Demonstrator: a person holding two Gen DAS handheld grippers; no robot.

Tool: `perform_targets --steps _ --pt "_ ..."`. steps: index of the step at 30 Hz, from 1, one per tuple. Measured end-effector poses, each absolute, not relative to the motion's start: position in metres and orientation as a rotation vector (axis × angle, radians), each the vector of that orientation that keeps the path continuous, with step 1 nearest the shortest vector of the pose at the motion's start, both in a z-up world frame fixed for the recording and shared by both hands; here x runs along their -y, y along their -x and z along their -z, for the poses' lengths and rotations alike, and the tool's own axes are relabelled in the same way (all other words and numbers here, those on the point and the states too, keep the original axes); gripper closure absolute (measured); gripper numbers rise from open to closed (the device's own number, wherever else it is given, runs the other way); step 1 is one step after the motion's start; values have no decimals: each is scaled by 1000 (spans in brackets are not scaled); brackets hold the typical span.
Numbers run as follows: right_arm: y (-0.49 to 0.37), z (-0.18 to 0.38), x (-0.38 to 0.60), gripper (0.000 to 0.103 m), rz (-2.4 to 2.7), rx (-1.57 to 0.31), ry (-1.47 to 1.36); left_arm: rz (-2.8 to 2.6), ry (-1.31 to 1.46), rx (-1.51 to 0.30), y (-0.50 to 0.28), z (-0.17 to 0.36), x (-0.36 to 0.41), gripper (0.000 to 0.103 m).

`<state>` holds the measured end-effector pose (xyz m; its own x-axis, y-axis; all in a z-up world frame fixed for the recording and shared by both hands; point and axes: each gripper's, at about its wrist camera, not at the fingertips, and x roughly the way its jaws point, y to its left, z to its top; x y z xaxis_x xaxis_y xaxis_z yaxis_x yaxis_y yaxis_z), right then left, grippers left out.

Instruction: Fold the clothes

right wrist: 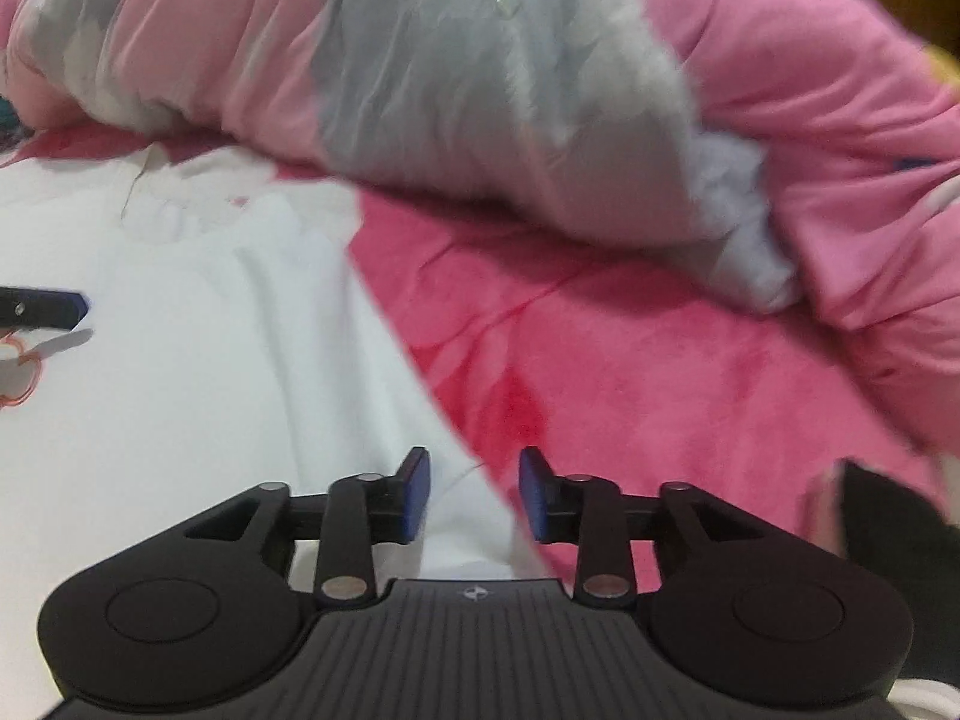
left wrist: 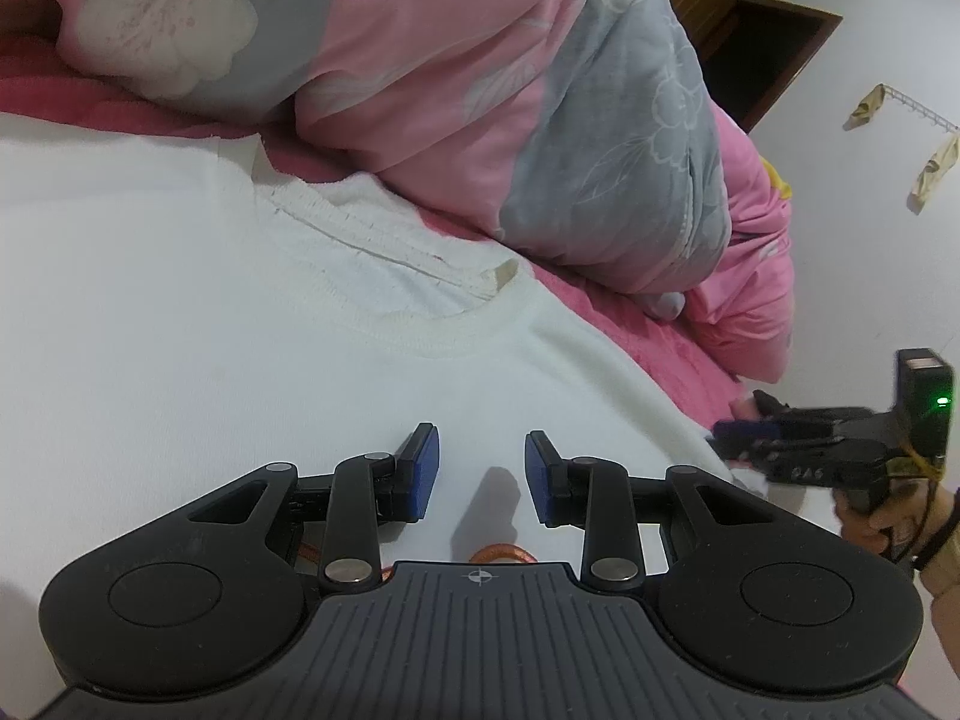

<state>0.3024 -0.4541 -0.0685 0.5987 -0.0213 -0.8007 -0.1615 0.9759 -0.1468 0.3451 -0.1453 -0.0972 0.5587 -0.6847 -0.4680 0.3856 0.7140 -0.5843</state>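
White shirt point(left wrist: 180, 312) flat, ribbed collar showing; edges perhaps folded.

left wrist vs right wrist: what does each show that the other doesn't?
Left wrist only: the white knit shirt's ribbed collar in sharp view, the dark wooden doorway, wall hooks, and the hand holding the right gripper.

Right wrist only: the shirt's right edge against the bare pink fleece bedsheet; this view is blurred.

Both: white knit shirt, pink-and-grey floral quilt, and the open left gripper.
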Motion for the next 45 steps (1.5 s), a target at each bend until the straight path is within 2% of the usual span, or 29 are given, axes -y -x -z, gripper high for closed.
perform_targets --steps 3,4,5,6,11,16,18,21,24,28,34,36,45 --pt "-307 80 452 65 -91 -960 200 658 451 -738 -345 98 145 72" --pt "-306 81 451 72 -84 -959 195 658 452 -738 -346 98 145 72" --pt "-305 79 448 91 -76 -950 204 658 453 -738 -346 98 145 72" --pt "-303 76 444 99 -64 -929 237 659 454 -738 -346 98 145 72" --pt "-301 56 440 99 60 -779 308 659 455 -738 -346 99 145 72" --pt "-319 76 441 99 178 -794 303 660 458 -738 -346 99 144 72" --pt "-324 82 444 96 221 -795 275 661 459 -739 -346 99 144 72" --pt "-329 83 455 79 300 -781 180 661 461 -739 -346 99 144 72" --pt "-325 52 485 77 390 -707 -58 661 462 -739 -346 99 144 72" --pt "-325 26 482 77 222 -682 -251 661 463 -740 -345 99 144 72" --pt "-395 73 433 80 75 -895 -311 664 470 -738 -345 100 143 72" --pt "-412 80 432 83 121 -860 -308 667 475 -738 -345 100 142 72" --pt "-300 -5 533 81 414 -740 -325 668 475 -743 -346 98 142 71"
